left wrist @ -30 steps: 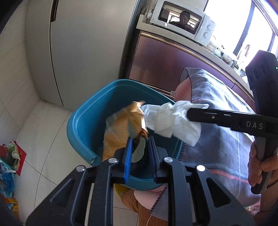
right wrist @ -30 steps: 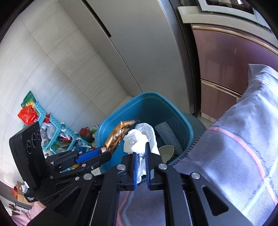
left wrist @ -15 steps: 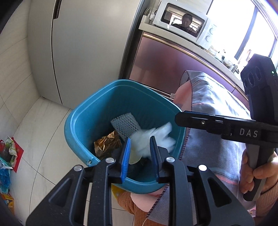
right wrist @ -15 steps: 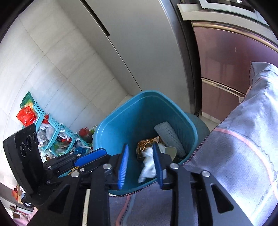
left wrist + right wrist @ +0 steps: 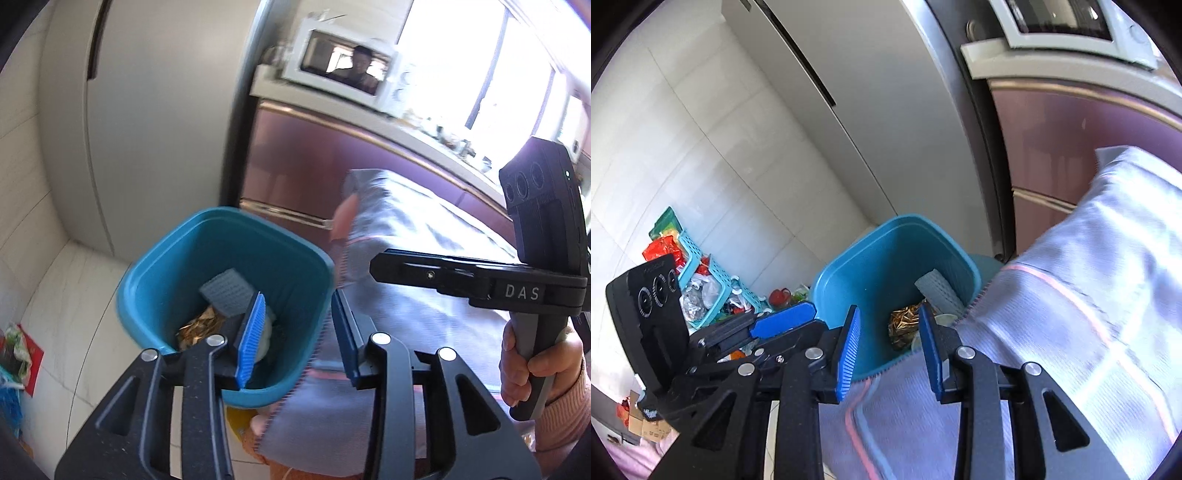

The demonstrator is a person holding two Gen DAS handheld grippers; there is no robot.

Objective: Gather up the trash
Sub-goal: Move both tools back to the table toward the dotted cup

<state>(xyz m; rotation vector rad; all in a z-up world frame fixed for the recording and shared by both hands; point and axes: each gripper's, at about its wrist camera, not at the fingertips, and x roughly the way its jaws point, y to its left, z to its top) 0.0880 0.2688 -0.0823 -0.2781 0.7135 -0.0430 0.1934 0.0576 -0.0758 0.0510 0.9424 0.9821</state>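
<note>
A blue bin [image 5: 177,280] stands on the floor beside the cloth-covered table [image 5: 424,258]. Inside it lie a crumpled gold wrapper [image 5: 199,328], a grey mesh foam piece [image 5: 227,293] and a bit of white tissue [image 5: 269,334]. My left gripper [image 5: 297,336] hangs above the bin's near rim, its jaws opening with nothing between them. My right gripper [image 5: 890,350] is open and empty over the bin's [image 5: 871,273] near edge, with the gold wrapper [image 5: 905,325] and mesh piece [image 5: 940,291] below it. Each gripper shows in the other's view: right gripper [image 5: 375,266], left gripper [image 5: 809,314].
A tall grey fridge [image 5: 147,110] and maroon cabinets [image 5: 314,166] stand close behind the bin, with a microwave [image 5: 343,70] on the counter. A teal basket [image 5: 709,280] full of packets sits on the floor to the left. A hand [image 5: 535,362] grips the right gripper's handle.
A second ago the left gripper held the gold wrapper and the right held the white tissue over the bin. Both pieces now lie in the bin; both jaws have opened and drawn back upward.
</note>
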